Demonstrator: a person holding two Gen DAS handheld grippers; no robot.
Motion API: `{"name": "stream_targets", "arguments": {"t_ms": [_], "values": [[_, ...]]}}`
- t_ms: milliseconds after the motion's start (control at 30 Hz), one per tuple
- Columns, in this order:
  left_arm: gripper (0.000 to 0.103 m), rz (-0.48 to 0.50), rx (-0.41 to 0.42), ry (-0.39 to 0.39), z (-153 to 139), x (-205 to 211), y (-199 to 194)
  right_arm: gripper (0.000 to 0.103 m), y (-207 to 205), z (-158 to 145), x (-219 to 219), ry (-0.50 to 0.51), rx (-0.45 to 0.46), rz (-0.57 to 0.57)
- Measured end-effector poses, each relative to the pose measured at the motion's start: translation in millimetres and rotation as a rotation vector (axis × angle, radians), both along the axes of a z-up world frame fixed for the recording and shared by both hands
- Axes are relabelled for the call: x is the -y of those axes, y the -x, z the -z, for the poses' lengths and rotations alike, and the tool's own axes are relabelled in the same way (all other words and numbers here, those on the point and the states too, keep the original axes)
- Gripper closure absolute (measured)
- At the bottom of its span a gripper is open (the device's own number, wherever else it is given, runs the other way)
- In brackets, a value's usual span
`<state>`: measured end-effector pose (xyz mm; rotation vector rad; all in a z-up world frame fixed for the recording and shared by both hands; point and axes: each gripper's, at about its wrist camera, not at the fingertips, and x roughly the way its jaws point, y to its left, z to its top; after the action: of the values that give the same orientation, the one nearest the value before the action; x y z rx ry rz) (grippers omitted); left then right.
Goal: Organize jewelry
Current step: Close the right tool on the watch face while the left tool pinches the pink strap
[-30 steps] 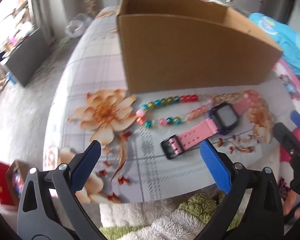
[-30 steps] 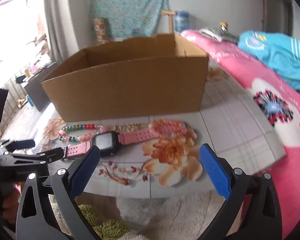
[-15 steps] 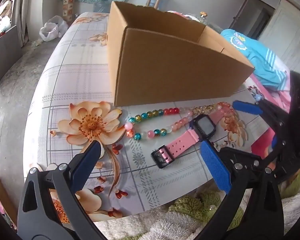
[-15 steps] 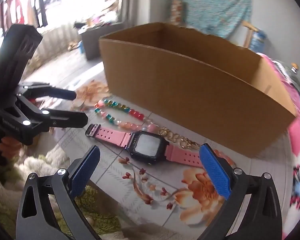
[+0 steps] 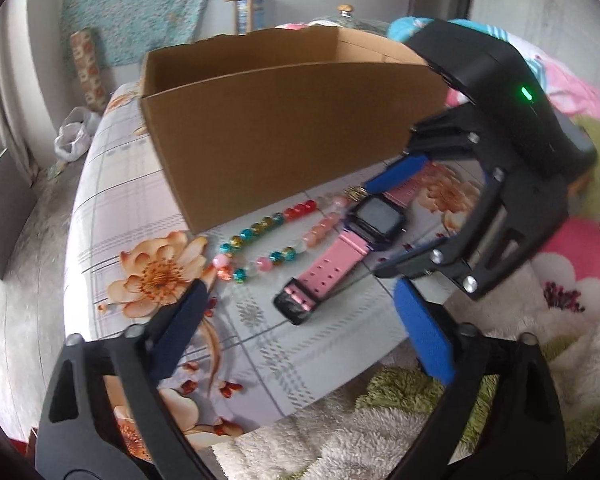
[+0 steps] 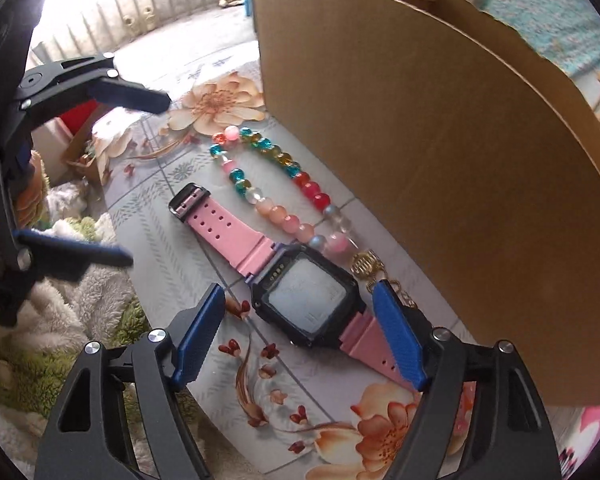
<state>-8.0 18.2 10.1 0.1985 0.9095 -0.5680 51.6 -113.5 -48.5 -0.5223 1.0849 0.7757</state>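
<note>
Currently the right gripper (image 6: pixel 298 334) straddles the case of the pink watch (image 6: pixel 306 298), its fingers (image 6: pixel 398 338) closing but not yet pressing on it; the watch lies flat on the bed (image 6: pixel 172 204) near its front edge, just beside the bead bracelet (image 6: pixel 276 184), which runs along the foot of the cardboard box (image 6: pixel 440 128). To grip well, centre the case between the pads and keep the far finger clear of the gold clasp (image 6: pixel 366 264), so that only the watch lifts. The left gripper (image 5: pixel 300 324) hovers near the buckle end (image 5: pixel 296 304), its fingers closing with nothing between them; it should stay clear of the strap. Compared with a second ago, the right gripper has swung from the bed edge to directly over the watch and rolled, and both sets of fingers have narrowed.
</note>
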Motion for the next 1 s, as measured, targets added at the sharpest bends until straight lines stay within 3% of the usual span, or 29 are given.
{"name": "stream_targets", "arguments": {"t_ms": [133, 200, 433, 567, 733, 767, 833, 1000], "values": [[0.041, 0.030, -0.010, -0.010, 5.9, 6.2, 2.8, 0.046, -14.5, -2.5, -5.2, 0.007, -0.021, -0.014], [0.043, 0.043, -0.018, -0.013, 7.0, 5.3, 2.6, 0.050, -15.5, -3.6, -3.8, 0.004, -0.033, -0.024], [0.044, 0.112, 0.100, -0.136, 5.0, 30.9, 16.1, 0.050, -29.2, -7.8, 7.4, -0.078, -0.164, -0.041], [0.045, 0.139, 0.128, -0.206, 8.0, 45.9, 22.0, 0.050, -36.5, -9.1, 13.7, -0.159, -0.286, -0.045], [0.064, 0.146, 0.126, -0.257, 9.4, 62.1, 20.3, 0.050, -48.2, -8.0, 21.9, -0.254, -0.415, -0.021], [0.067, 0.140, 0.125, -0.256, 9.5, 60.4, 21.4, 0.050, -50.7, -7.4, 24.0, -0.268, -0.423, -0.013], [0.089, 0.122, 0.126, -0.251, 12.4, 61.4, 23.5, 0.050, -51.7, -8.2, 25.0, -0.276, -0.407, 0.002], [0.096, 0.098, 0.100, -0.203, 7.8, 52.4, 15.2, 0.050, -39.0, -22.1, 29.7, -0.294, -0.287, 0.098]]}}
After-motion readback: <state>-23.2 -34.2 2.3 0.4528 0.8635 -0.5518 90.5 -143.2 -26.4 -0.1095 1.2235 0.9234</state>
